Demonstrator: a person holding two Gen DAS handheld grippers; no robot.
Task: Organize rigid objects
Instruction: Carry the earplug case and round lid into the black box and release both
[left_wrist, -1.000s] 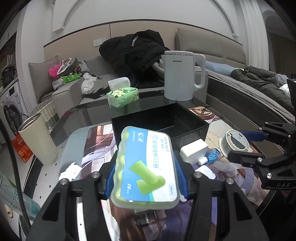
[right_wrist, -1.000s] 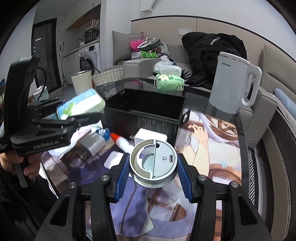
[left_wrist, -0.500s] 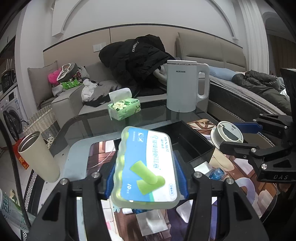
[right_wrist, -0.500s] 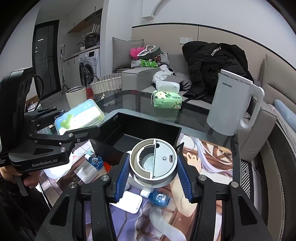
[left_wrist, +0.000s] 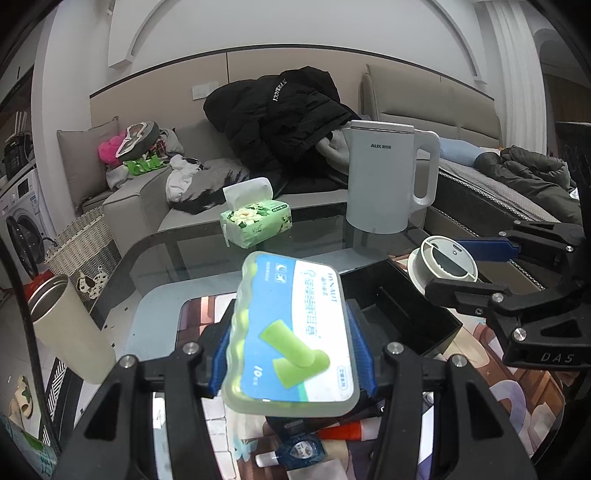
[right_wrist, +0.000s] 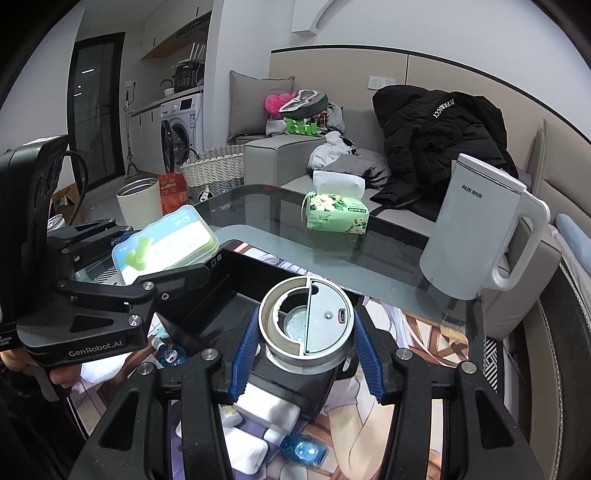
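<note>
We see the left gripper (left_wrist: 291, 350) pinching a flat plastic case (left_wrist: 293, 332) of green earplugs between its blue pads, the case tilted up and held above the near-left corner of the black tray (left_wrist: 417, 314). The right gripper (right_wrist: 306, 339) clamps a round grey device (right_wrist: 306, 321) (a lidded disc with a small port on its flat half), also lifted over the tray's near edge. The tray sits on a glass table (left_wrist: 207, 266) with a printed mat under it. Below the grippers lie small white boxes (right_wrist: 266, 410) and a small blue bottle (right_wrist: 304, 448), loose on the mat. Farther back on the table stand a white kettle (left_wrist: 384, 181) and a green tissue pack (left_wrist: 256, 219), well apart from the tray.
</note>
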